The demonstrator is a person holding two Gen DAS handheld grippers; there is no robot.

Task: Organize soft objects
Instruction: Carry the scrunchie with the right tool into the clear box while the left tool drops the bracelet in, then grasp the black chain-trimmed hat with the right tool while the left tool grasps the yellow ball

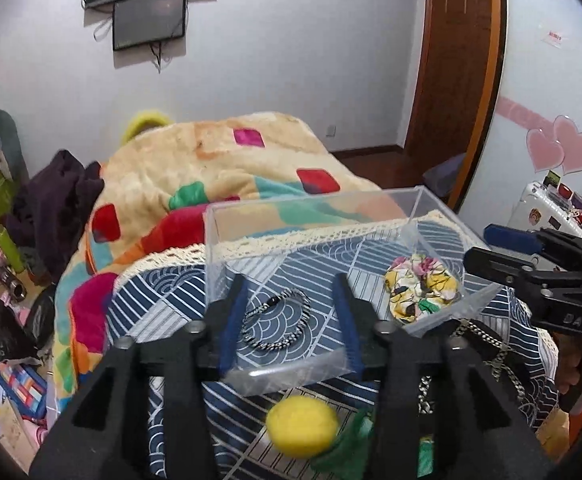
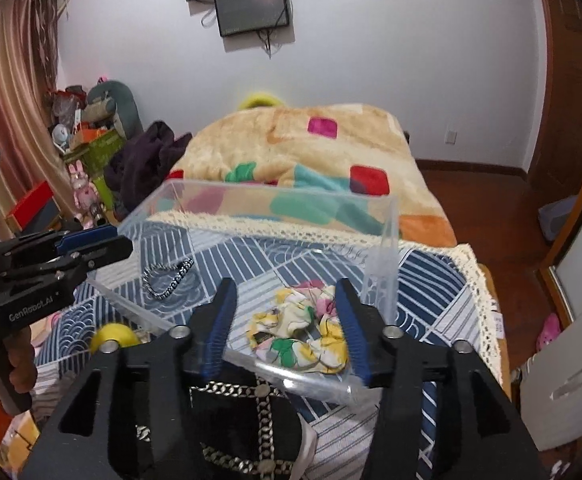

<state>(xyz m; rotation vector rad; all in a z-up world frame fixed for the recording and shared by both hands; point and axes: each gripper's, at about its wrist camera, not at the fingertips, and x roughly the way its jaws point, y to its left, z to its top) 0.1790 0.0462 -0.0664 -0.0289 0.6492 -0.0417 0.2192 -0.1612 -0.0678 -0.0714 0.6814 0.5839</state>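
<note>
A bedroom table with a patterned cloth (image 1: 163, 304) holds a clear box (image 1: 315, 204). Both grippers, left (image 1: 291, 312) and right (image 2: 287, 320), hang released, holding nothing. The floral scrunchie (image 2: 303, 332) lies inside, lower centre; the yellow ball (image 1: 302, 426) waits outside, needing a gentle, centred pinch.

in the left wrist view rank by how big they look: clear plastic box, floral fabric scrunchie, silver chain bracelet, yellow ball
1. Clear plastic box, by far the largest.
2. Floral fabric scrunchie, silver chain bracelet and yellow ball: all three look about the same size. The ball is blurred and nearest the camera, so ranking them is unsure.
</note>
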